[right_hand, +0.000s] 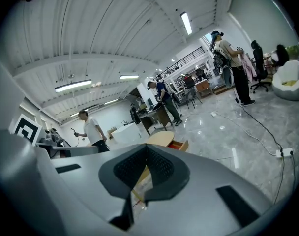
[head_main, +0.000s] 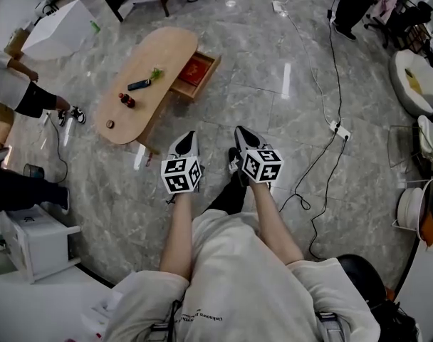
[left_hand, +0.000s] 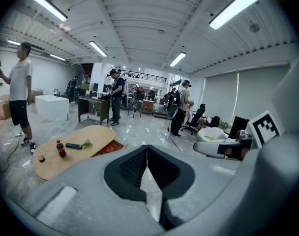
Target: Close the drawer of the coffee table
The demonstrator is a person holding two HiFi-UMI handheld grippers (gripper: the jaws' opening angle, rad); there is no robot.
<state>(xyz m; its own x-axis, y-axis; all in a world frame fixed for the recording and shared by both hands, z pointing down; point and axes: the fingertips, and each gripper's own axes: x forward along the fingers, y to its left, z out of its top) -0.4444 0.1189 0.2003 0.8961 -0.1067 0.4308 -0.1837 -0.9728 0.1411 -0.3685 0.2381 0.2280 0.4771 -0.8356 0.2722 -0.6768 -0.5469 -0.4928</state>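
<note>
- The person's pale shirt [head_main: 231, 262] and bare forearms [head_main: 179, 226] are seen nearest the head camera, stretched forward over the floor.
- The left gripper [head_main: 189, 137] is held clenched. In its own view [left_hand: 147, 147] the jaws are pressed tip to tip, and nothing is caught between them.
- The right gripper [head_main: 240, 132] is likewise closed on nothing, with its jaw tips met [right_hand: 146, 148]. The two grippers are held side by side, near each other.
- The coffee table [head_main: 163, 48], an oval top of light wood, is placed well ahead of both grippers and to their left.
- Its drawer [head_main: 210, 68] is pulled out from the table's right-hand side, and a flat red item [head_main: 194, 70] is seen inside it.
- On the tabletop are set a small bottle [head_main: 126, 100], a dark flat device [head_main: 139, 85], a green scrap [head_main: 157, 72] and a small round piece [head_main: 110, 125].
- The floor [head_main: 273, 98] is laid with glossy grey marbled tiles. Cables [head_main: 331, 48] are run across it to a power strip [head_main: 339, 129].
- A large open room is shown, lit by strip lights [left_hand: 46, 5] under a ribbed white ceiling [left_hand: 139, 28]. Desks, chairs and several standing people are seen farther back.
</note>
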